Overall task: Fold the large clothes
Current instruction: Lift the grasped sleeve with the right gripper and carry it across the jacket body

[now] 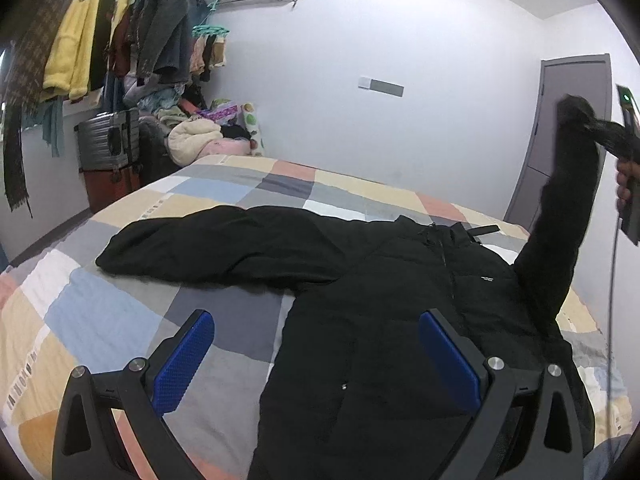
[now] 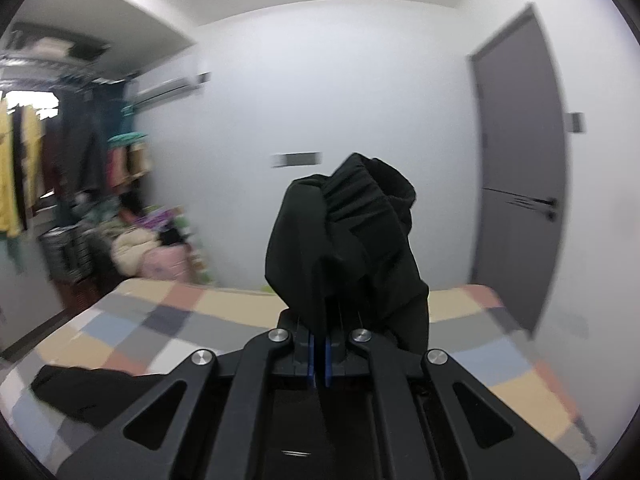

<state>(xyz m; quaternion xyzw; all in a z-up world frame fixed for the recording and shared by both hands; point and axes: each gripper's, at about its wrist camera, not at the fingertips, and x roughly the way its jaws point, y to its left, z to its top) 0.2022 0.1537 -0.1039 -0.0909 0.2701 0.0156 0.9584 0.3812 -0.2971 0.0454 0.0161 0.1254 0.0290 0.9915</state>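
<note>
Two grippers are working one large black padded jacket [image 1: 384, 320], which is lying front-up and zipped on the patchwork quilt of pastel squares [image 1: 100, 320] covering the bed. One sleeve [image 1: 208, 248] is resting flat, stretched out to the side; the other sleeve [image 1: 560, 232] is being held up off the quilt by its ribbed cuff [image 2: 360, 208].

Step in hand, as judged: folding the raised sleeve across the chest. To do it well, the cuff should be carried over the torso with the sleeve kept taut and untwisted, then laid flat before the grip is let go. The free gripper could be pinning the body panel so the jacket is not dragged sideways. Padded fabric is likely to spring back, so pressing down may help.

Right gripper [image 2: 320, 344]: blue pads are nearly meeting, clamping the cuff fabric between them.
Left gripper [image 1: 316, 356]: fingers are spread wide, gripping nothing, hovering above the jacket's lower hem; contact cannot be told.
</note>
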